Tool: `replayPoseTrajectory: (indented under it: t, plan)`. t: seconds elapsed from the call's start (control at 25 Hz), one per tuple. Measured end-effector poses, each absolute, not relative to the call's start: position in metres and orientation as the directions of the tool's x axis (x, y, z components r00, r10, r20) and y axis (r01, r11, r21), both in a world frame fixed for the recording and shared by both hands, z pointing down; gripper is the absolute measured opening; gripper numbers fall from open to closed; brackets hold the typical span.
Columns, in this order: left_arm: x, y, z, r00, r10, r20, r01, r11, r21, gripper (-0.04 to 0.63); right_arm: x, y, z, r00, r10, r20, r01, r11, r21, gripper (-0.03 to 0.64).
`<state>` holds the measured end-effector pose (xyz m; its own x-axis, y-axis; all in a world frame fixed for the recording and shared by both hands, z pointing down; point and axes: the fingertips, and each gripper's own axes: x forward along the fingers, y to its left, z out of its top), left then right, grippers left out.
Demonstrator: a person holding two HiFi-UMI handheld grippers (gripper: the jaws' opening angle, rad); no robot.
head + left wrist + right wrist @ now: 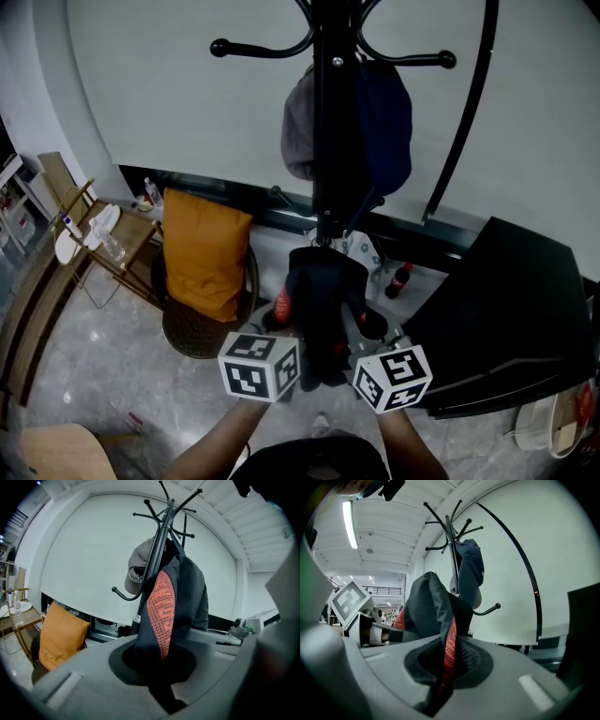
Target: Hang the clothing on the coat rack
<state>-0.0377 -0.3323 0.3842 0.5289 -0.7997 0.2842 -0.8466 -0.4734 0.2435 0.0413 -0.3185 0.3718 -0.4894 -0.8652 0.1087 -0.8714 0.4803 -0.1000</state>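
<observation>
A black coat rack stands straight ahead, with a grey cap and a navy cap hanging on it. Below its hooks I hold a dark garment with orange-red patches, bunched between both grippers. My left gripper is shut on its left side; the fabric with a dotted orange patch rises out of the jaws, in front of the rack pole. My right gripper is shut on its right side, where a red strip runs down into the jaws. The rack's hooks fan out above.
An orange cushion leans in a round dark chair at the left. Further left is a wooden side table with bottles. A large black case fills the right. A cola bottle stands near the rack's foot. A curved black pole rises at the right.
</observation>
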Motion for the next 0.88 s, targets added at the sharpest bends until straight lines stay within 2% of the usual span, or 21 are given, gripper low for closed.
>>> replayPoseTrajectory:
  t: [0.88]
  plan:
    - [-0.028,-0.363,0.397,0.526,-0.796,0.300,-0.849,-0.466,0.251,0.018,0.045,-0.352,0.387,-0.501,-0.857,0.123,-0.864,0.487,-0.127,0.025]
